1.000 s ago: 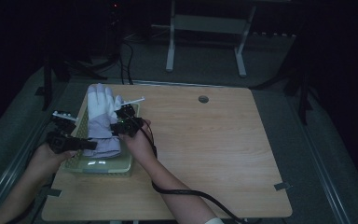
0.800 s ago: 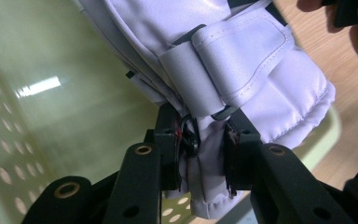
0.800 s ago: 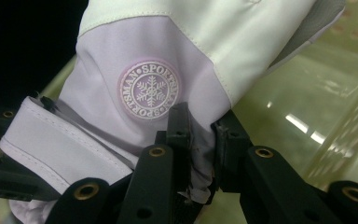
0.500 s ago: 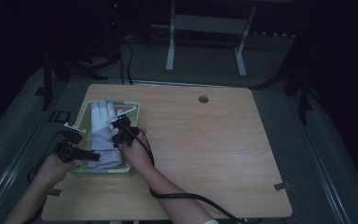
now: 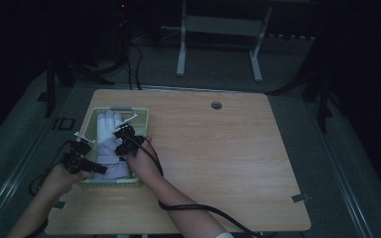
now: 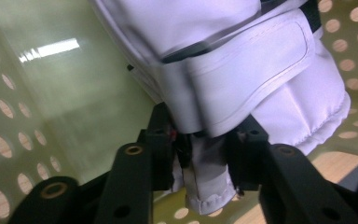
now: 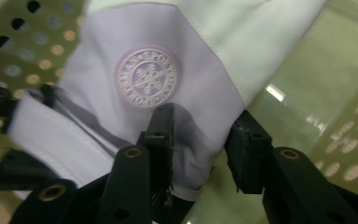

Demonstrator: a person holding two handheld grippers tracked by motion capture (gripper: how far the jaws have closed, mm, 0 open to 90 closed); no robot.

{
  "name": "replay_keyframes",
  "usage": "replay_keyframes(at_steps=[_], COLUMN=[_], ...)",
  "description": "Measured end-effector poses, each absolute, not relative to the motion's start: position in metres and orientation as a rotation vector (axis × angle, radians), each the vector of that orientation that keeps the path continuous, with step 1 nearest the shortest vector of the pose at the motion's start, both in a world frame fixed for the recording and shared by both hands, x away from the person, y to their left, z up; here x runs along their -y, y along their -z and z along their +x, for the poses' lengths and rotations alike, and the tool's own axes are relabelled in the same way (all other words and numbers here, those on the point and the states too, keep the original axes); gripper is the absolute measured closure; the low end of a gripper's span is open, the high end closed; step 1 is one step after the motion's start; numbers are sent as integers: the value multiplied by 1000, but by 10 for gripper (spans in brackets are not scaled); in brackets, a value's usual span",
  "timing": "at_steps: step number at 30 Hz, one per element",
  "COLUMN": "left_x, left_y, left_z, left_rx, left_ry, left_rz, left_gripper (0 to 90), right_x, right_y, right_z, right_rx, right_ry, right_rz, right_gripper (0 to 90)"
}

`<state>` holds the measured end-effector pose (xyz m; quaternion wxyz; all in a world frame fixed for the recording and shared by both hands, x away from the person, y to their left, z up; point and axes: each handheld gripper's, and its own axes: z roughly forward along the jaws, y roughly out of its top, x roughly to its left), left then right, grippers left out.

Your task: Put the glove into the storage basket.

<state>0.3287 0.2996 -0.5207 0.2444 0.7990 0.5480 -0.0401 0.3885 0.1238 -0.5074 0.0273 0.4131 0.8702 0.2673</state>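
A white padded glove [image 5: 108,135] lies in a pale green perforated basket [image 5: 143,113] at the table's left. My left gripper [image 5: 100,168] reaches in from the near left, my right gripper [image 5: 119,147] from the basket's right side. In the left gripper view the left gripper [image 6: 206,145] is shut on a fold of the glove's cuff [image 6: 242,60] above the basket wall [image 6: 51,93]. In the right gripper view the right gripper [image 7: 198,142] pinches the glove's edge below a round snowflake badge [image 7: 145,79], with the basket floor [image 7: 307,84] beside it.
The wooden table [image 5: 228,153] stretches to the right of the basket, with a round cable hole [image 5: 216,105] near its far edge. A black cable [image 5: 193,209] trails over the near part. A metal stand [image 5: 218,29] is on the floor beyond.
Both grippers have come toward the person and downward with the glove. It was held up over the basket's far end and now lies low inside it.
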Motion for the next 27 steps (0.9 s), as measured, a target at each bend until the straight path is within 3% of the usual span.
replay_keyframes(at_steps=[9, 13, 17, 20, 24, 27], left_x=[-296, -298, -302, -305, -305, -302], left_y=[518, 506, 498, 494, 491, 490], left_z=[326, 321, 318, 315, 309, 306], left_rx=[-1501, -1479, -1451, -1410, -1383, -1379], left_ry=[49, -55, -90, -110, -147, -186], left_rz=[2196, 2113, 2043, 1969, 1919, 1887], left_gripper=[519, 368, 286, 160, 64, 25], right_x=[-119, -113, -109, -104, -96, -90], right_y=[499, 493, 484, 480, 479, 476], right_z=[387, 389, 388, 387, 388, 387], right_rx=[-2671, -2676, -2683, -2693, -2708, -2711], right_ry=[-900, -943, -994, -1023, -1032, -1098], right_rz=[1237, 1218, 1176, 1122, 1030, 988], right_gripper=[527, 465, 423, 364, 237, 192])
